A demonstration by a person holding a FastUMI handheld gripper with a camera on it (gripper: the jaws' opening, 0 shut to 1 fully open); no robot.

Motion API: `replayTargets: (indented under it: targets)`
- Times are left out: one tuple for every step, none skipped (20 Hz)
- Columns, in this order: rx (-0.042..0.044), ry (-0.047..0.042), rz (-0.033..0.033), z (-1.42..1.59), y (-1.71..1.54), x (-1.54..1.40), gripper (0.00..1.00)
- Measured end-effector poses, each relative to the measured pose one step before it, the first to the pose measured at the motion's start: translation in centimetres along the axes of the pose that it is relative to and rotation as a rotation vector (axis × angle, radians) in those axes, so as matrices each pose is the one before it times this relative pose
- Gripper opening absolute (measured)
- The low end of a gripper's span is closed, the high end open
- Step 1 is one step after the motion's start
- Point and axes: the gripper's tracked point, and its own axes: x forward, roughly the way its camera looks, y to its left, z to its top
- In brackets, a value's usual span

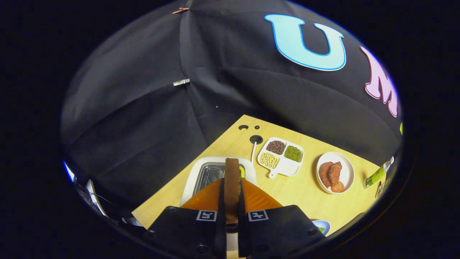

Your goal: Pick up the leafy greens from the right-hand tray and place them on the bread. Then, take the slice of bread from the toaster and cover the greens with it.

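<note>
bread slice upright between jaws | tray beyond | divided dish right of tray | plate farther right, perhaps meat

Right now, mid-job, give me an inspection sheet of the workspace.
Surface: light wooden table with cable holes near its far edge.
Job's things: slice of bread held upright on edge between the fingers; white toaster just beyond and below them, slot open.
Clutter: divided dish with three kinds of beans; white plate with reddish meat and a tomato piece; green bottle lying beyond the plate.
Grippers: gripper shut on the bread.
Cables: white cable running from a table hole towards the toaster.
Surroundings: black cloth wall.
</note>
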Motion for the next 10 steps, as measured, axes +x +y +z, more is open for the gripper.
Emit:
replayTargets:
  targets:
    - [0.01030,-0.01501,-0.00095,0.949,-0.414,-0.724,0.17]
    - [0.01001,-0.01548,-0.00033,0.893,-0.366,-0.755,0.17]
    - [0.01100,-0.01618,0.00032,0.895,-0.467,-0.712,0.17]
    - [0.01241,-0.01491,-0.00029,0.734,-0.630,-0.899,0.17]
    - [0.01367,-0.01526,-0.00476,0.614,-0.773,-0.974,0.17]
    - [0.01683,-0.01133,-0.00242,0.526,-0.717,-0.981,0.17]
    - [0.01830,-0.00767,-0.00198,0.299,-0.719,-0.749,0.17]
    - [0.01812,-0.00670,-0.00313,0.225,-0.905,-0.858,0.17]
    - [0.01809,-0.00434,-0.00014,0.233,-0.903,-0.782,0.17]
    - [0.01511,0.00274,0.00579,-0.090,-0.785,-0.725,0.17]
